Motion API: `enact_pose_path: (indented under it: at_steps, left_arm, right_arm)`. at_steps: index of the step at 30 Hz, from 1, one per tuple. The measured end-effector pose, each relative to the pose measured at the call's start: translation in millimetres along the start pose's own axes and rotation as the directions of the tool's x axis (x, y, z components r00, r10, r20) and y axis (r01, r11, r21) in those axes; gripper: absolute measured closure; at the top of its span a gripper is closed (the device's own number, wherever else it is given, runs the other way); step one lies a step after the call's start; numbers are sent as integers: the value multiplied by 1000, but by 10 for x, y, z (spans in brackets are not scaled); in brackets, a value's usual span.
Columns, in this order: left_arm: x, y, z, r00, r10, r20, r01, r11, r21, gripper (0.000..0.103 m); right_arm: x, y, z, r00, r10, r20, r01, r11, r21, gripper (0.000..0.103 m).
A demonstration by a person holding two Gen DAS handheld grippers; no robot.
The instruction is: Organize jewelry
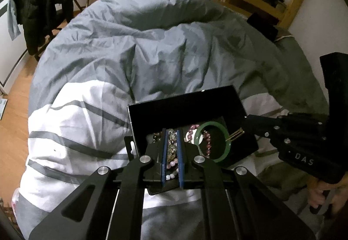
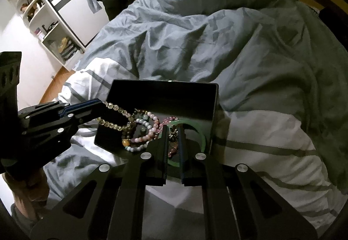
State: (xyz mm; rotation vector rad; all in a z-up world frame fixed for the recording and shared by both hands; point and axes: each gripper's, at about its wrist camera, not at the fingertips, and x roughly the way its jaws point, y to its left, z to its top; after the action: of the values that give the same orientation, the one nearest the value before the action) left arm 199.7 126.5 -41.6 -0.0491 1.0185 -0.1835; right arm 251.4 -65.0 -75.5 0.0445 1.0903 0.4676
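Left hand-held gripper [image 2: 102, 107] pinching yellow bead bracelet [image 2: 117, 118] (rumpled duvet [image 2: 195, 33] around).

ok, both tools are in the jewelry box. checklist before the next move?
1. Left tool grips the clear bead bracelet: ok, beads pinched at its tip.
2. Right tool grips the gold pin: ok, pin sticks out of its tip.
3. Box lid open: ok, standing up.
4. Clear bead bracelet free of the other bracelets: cannot tell, loops overlap.
5. Pin clear of the green bangle: cannot tell, its end crosses the rim.
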Motion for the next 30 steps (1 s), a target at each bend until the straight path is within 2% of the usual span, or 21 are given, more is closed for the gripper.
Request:
enact_pose_path:
  at_steps: [9, 16, 17, 19, 20, 21, 22, 23, 25, 27, 28, 30]
  left_arm:
    - [162, 50, -15, 998, 28, -54, -30, 999, -23, 95]
    - [150, 89, -14, 998, 10, -60, -13, 999, -49, 94]
    - [146, 93, -15, 998, 11, -59, -14, 999, -51, 91]
    - [119, 98, -9, 999, 24, -47, -27, 998, -55, 66]
    - [98, 97, -6, 999, 33, -34, -35, 998, -55, 46]
    - [57, 93, -2, 999, 45, -11, -46, 998, -52, 40]
    - [33, 91, 3, 999, 47, -2, -47, 998, -52, 40]
    - [6, 97, 9, 999, 36, 3, -36, 998, -60, 39]
    - [-12, 106, 12, 999, 30, 10, -30, 997, -69, 31]
    - [-31, 97, 8, 999, 39, 22, -37, 997, -67, 24]
    - [-43, 82, 5, 999, 36, 26, -35, 997, -63, 24]
    - [-71, 57, -4, 999, 19, 37, -16, 998, -59, 13]
  right_arm:
    - [111, 39, 6, 1000, 8, -15, -8, 1000, -12, 93]
    - [107, 60, 7, 1000, 1, -11, -2, 1000, -13, 92]
    - [98, 61, 5, 1000, 3, -9, -3, 1000, -13, 92]
    - [68, 68, 5, 1000, -3, -3, 3, 1000, -15, 87]
    - [56, 66, 3, 1000, -2, 2, 2, 1000, -14, 83]
    - [30, 68, 2, 1000, -1, 8, 1, 1000, -10, 75]
    - [8, 68, 2, 1000, -2, 11, 2, 1000, -8, 67]
    - [-17, 69, 0, 1000, 0, 18, 0, 1000, -7, 64]
    - [-103, 79, -13, 999, 6, 38, -6, 1000, -6, 50]
    - [-185, 86, -37, 998, 9, 56, -8, 1000, -7, 44]
    - [-235, 80, -53, 998, 6, 63, -5, 1000, -7, 35]
    - [-377, 63, -125, 995, -20, 96, 21, 1000, -3, 19]
